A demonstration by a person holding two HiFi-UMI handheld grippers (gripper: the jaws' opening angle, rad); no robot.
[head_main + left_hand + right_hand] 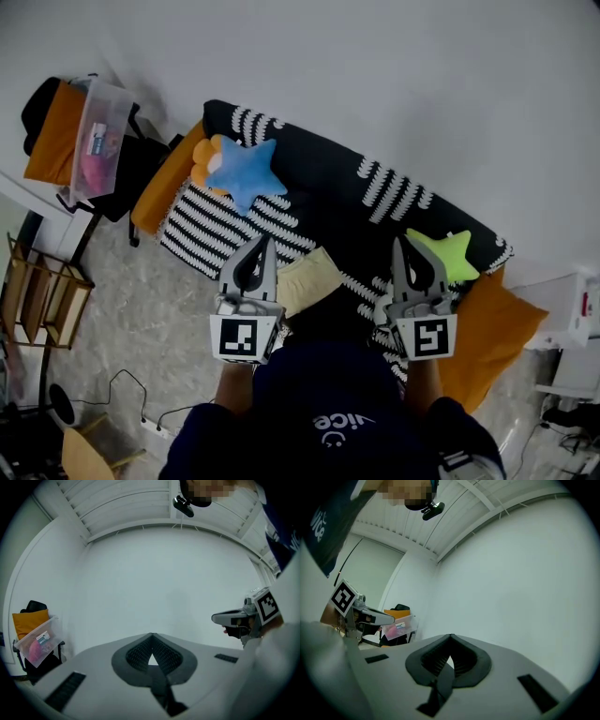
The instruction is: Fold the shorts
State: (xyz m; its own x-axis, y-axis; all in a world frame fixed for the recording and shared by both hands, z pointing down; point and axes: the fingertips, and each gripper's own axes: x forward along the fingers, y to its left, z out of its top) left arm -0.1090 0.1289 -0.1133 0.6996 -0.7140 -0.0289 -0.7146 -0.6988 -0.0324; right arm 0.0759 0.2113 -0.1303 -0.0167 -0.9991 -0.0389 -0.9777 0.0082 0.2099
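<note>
The person's dark shirt (328, 412) shows pale letters "vice". Square coded markers sit on the cubes of the left gripper (265, 242) and right gripper (400, 244). The clear box's (98, 131) label is unreadable.

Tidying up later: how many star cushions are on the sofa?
2. A blue star at the sofa's left end, beside an orange flower cushion; a green star at its right end. The person may hide others.

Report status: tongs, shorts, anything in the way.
Left tongs shut, empty; right tongs likewise. Pale yellow shorts on striped sofa, ungripped. Blue cushion, green cushion clear of them.
</note>
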